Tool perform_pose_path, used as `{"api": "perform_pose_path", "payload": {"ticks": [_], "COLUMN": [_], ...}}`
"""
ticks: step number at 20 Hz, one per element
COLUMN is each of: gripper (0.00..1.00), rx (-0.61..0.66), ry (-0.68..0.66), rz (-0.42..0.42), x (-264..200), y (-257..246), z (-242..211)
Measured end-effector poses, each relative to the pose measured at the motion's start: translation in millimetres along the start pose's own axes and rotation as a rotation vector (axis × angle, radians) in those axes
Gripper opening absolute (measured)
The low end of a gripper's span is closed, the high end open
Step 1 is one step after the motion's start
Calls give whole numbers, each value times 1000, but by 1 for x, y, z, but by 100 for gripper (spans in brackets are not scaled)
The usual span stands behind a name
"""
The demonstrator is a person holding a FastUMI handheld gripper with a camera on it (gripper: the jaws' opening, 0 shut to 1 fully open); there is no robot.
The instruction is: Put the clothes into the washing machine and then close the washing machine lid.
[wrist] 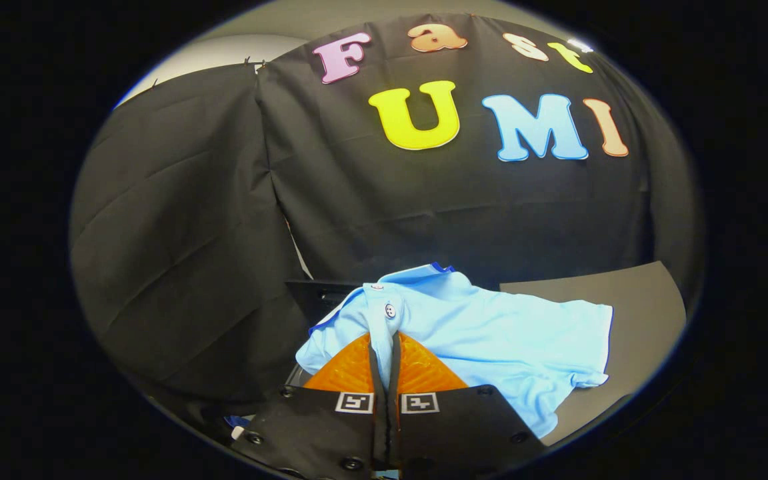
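Tool (385,337) clenched on the placket of the light-blue cotton polo shirt (491,333), whose body trails ahead-right over the dark desk (631,293); dark machine edge (317,293) sits ahead-left.

Your work surface is a dark table (631,300) running off beyond the fingers toward the black cloth wall; a light blue polo shirt (511,340) lies spread on it, one sleeve toward the table's near edge; your gripper (385,333) has its fingers pinched together on the shirt's buttoned placket.
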State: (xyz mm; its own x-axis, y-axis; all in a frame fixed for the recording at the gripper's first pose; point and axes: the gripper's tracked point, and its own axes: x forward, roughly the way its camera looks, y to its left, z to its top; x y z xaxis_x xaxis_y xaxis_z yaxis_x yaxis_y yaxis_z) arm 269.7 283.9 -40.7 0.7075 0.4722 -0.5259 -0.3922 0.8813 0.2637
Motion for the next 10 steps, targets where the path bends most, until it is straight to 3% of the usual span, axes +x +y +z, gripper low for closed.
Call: {"api": "perform_pose_path", "payload": {"ticks": [10], "gripper": [1], "rx": [-1], "ry": [29], "rz": [65], "x": [40], "y": [58], "z": [-15]}}
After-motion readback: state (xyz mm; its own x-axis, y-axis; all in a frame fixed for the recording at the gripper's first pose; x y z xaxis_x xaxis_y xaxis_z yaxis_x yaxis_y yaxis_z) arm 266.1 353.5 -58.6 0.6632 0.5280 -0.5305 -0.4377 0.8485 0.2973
